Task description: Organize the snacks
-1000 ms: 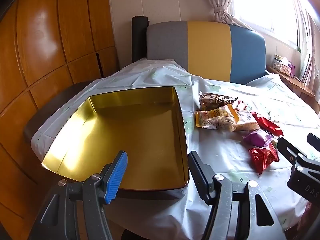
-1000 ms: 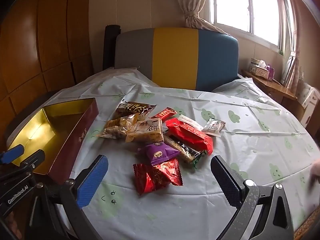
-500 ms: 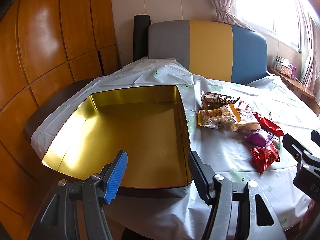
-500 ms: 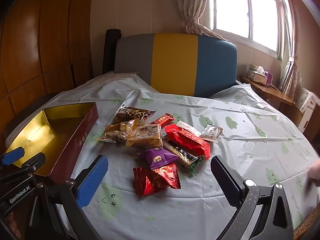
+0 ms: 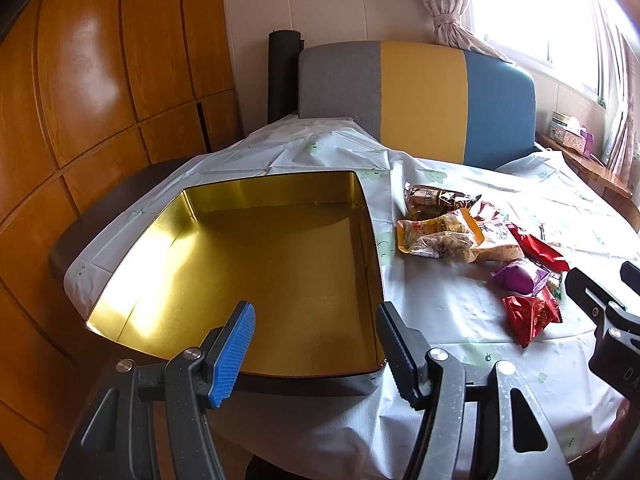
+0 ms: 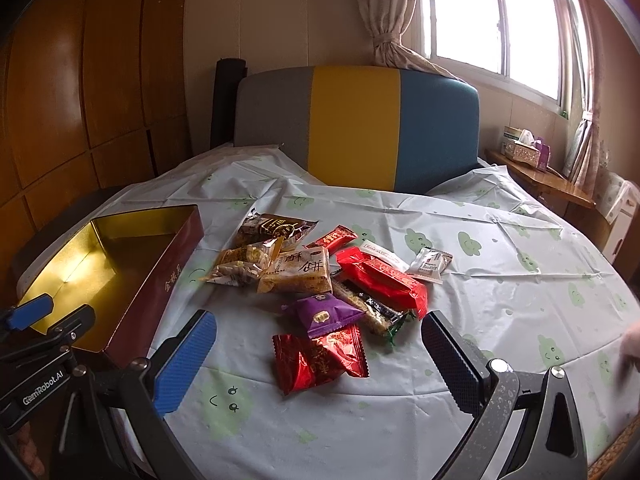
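tin: gold-lined tin [image 5: 256,264] sits at the left edge of the table [image 6: 500,264], open, no lid in view; inside shows only bare gold floor, nothing packed; outer wall maroon with gold characters in the right wrist view [image 6: 168,280]
snacks: whole pile [image 6: 320,276] lies loose on the cloth just right of the tin; none touching the tin wall as far as I can tell
nearest packs: red foil pack [image 6: 320,356] closest to the right gripper; purple pack [image 6: 326,314] overlapping its top edge; dark bar [image 6: 370,308] beside the purple one
farther packs: long red pack [image 6: 382,278]; beige biscuit pack [image 6: 298,272]; peanut pack [image 6: 244,262]; brown pack [image 6: 274,228]; small white sachet [image 6: 430,264]; small red bar [image 6: 332,238]
left gripper: [image 5: 316,344] fingers spread moderately, holding nothing; hovers over the near rim of the tin
right gripper: [image 6: 316,352] fingers spread wide, holding nothing; red foil pack sits between them in view, not touched
done: nothing yet; no pack in the tin
left: every pack to move over; I count roughly nine, overlaps may hide more
stage: judged as very start; likely first pick is the red foil pack, being nearest and unobstructed
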`<state>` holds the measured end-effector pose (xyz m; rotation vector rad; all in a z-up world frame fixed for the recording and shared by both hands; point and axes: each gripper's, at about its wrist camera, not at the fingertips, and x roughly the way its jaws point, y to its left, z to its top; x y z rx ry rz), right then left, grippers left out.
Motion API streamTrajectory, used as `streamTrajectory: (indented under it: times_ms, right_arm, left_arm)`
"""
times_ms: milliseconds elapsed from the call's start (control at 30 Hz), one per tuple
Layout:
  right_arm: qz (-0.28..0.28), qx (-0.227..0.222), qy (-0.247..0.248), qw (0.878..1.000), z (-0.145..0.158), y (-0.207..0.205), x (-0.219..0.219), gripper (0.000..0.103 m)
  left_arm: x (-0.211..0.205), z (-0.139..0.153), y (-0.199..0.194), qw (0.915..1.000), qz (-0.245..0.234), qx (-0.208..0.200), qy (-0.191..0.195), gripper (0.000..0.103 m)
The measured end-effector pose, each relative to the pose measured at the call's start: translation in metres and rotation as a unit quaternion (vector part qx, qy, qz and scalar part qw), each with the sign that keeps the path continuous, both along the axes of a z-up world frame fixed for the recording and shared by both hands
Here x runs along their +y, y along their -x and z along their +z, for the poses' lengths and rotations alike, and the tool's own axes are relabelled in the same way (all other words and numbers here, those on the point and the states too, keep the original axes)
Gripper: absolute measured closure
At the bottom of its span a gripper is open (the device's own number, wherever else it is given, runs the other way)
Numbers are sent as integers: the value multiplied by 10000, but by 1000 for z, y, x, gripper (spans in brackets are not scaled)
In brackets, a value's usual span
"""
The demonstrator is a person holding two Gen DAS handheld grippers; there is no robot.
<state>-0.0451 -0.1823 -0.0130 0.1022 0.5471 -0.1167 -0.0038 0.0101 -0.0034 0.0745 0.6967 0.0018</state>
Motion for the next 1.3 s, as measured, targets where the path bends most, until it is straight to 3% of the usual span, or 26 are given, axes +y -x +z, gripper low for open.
streamTrajectory:
  times_ms: [700, 1300]
  right_arm:
    - [-77, -121, -86, 9999, 6, 0, -13, 0]
    - [-194, -242, -26, 9995, 27, -9, -49, 0]
  left_arm:
    - [-6, 3, 2, 10000, -32, 16, -73, 39]
    - [-19, 3, 2, 9996, -176, 45, -199, 39]
